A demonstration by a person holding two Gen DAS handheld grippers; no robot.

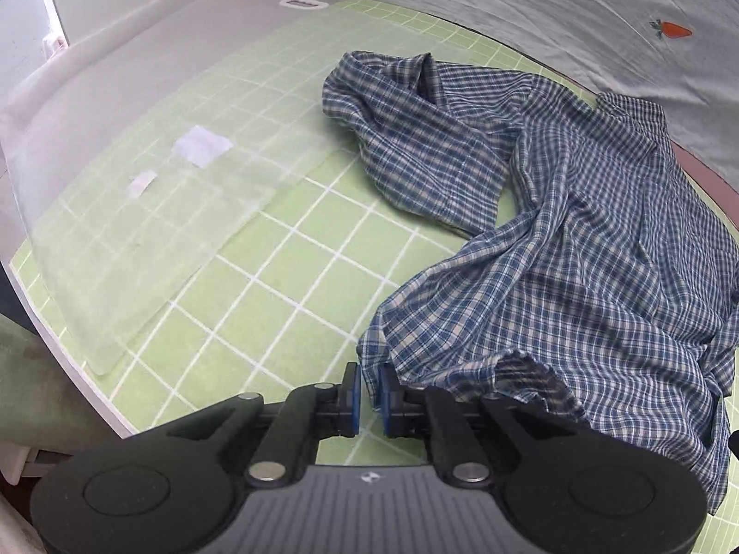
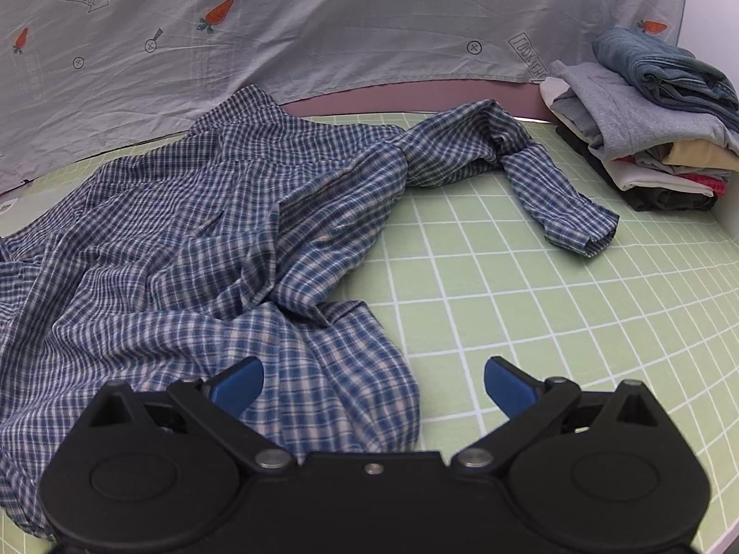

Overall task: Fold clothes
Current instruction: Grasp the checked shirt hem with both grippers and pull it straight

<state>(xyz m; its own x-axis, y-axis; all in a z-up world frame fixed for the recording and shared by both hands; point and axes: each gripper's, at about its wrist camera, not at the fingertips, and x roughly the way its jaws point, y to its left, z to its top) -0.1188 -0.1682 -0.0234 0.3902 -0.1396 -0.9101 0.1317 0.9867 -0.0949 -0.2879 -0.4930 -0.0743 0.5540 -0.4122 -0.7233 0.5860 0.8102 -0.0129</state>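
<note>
A blue-and-white checked shirt [image 1: 577, 240] lies crumpled on the green grid mat [image 1: 286, 249]. My left gripper [image 1: 370, 385] is shut on a corner of the shirt's hem at the near edge. In the right wrist view the same shirt [image 2: 184, 249] spreads across the left half of the mat [image 2: 531, 304], one sleeve [image 2: 554, 198] stretched out to the right. My right gripper [image 2: 374, 383] stands open just above the shirt's near fold, its blue fingertips [image 2: 240, 381] wide apart with nothing between them.
A stack of folded clothes [image 2: 646, 124] sits at the mat's far right corner. A grey cloth with carrot prints [image 2: 277, 23] hangs behind the table. A clear plastic sheet [image 1: 152, 203] lies on the mat's left part.
</note>
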